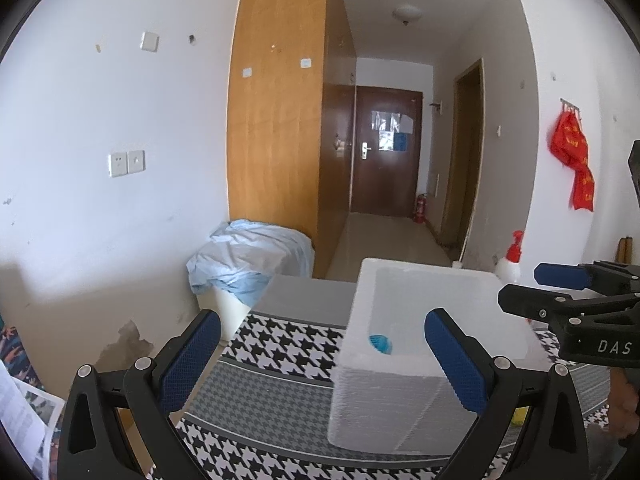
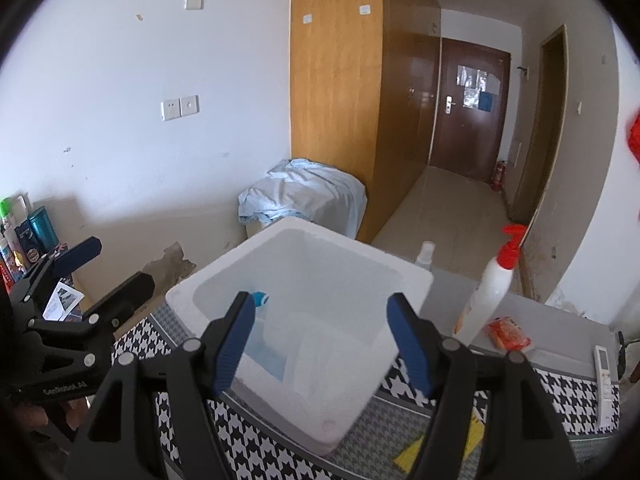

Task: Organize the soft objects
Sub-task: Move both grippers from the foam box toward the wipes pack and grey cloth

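A white foam box [image 1: 400, 384] [image 2: 224, 276] stands open-topped on the houndstooth tablecloth [image 1: 280, 340]. Inside it lie a small blue ribbed object [image 1: 380, 345] [image 2: 261, 299], a pale blue piece [image 2: 266, 358] and a white translucent soft pack [image 2: 324, 348]. My right gripper [image 2: 320, 300] hovers over the box's near rim, open, with nothing between its pads; in the left wrist view it [image 1: 520, 286] comes in from the right edge. My left gripper [image 1: 322, 320] is open and empty, just left of the box; the right wrist view shows it [image 2: 122, 262] at the far left.
Right of the box stand a white pump bottle with a red top [image 2: 492, 292] and a small clear bottle [image 2: 425, 256]. An orange packet [image 2: 506, 334], a white remote [image 2: 604, 384] and yellow paper [image 2: 440, 448] lie on the table. A blue-sheeted bin [image 2: 304, 196] sits behind.
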{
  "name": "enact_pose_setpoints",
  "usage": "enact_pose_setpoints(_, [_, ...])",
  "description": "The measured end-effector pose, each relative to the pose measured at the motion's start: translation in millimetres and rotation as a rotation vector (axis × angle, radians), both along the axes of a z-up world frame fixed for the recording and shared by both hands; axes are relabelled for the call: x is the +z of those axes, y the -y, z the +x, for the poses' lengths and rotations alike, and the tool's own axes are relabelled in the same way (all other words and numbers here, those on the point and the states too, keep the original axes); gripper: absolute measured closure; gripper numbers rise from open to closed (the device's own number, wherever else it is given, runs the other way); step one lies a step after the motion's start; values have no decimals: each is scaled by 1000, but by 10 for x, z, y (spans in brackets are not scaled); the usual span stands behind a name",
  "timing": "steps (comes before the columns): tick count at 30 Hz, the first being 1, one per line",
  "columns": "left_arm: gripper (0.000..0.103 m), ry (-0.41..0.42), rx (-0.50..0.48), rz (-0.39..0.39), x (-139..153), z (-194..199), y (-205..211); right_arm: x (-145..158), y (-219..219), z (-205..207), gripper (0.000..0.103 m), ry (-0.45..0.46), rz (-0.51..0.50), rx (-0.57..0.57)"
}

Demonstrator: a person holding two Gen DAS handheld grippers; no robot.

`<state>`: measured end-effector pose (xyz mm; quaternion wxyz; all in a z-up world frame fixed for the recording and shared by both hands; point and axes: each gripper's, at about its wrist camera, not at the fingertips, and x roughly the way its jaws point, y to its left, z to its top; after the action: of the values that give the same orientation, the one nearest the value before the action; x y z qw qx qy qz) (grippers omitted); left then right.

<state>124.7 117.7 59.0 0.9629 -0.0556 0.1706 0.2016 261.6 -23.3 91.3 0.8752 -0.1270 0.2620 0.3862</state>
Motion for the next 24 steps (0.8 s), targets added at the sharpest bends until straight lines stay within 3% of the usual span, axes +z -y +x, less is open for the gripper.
enact_pose_setpoints(22, [1, 25, -191, 46, 209, -132, 825, 181, 1004, -306, 30, 64, 117, -122])
enact_pose_setpoints(24, [1, 26, -210, 49, 208, -137, 896, 184, 1115, -335, 26, 75, 127, -141])
